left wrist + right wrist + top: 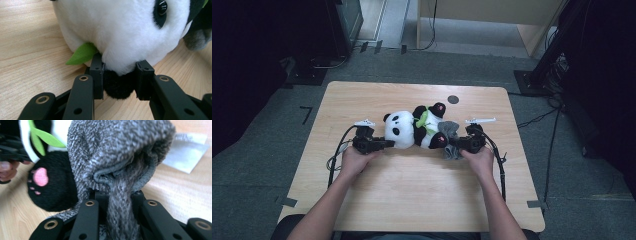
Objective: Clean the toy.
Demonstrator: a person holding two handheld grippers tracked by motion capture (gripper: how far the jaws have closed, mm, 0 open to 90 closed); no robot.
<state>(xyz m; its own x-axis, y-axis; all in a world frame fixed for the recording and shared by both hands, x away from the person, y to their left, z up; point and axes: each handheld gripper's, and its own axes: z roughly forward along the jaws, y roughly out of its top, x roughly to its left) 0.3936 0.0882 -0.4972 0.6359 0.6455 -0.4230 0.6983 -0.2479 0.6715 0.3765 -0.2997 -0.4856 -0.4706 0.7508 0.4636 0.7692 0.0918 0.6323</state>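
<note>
A black-and-white panda plush [404, 131] lies on its side on the wooden table [412, 180], head to the left. My left gripper [383, 145] is at the head's near side. In the left gripper view, that gripper [120, 72] is shut on a black ear [117, 86] under the white head [120, 30], with a green felt leaf [82, 53] beside it. My right gripper [457, 145] is by the plush's feet. Its jaws [119, 195] are shut on a grey knitted sock [120, 150]. The sock's mouth gapes beside a black foot with a pink paw pad [41, 177].
A small dark round spot [453, 99] marks the table behind the plush. A white label [185, 152] lies flat on the wood beyond the sock. Cables trail from both grippers toward the near edge. Dark equipment and a wooden cabinet stand on the floor past the table.
</note>
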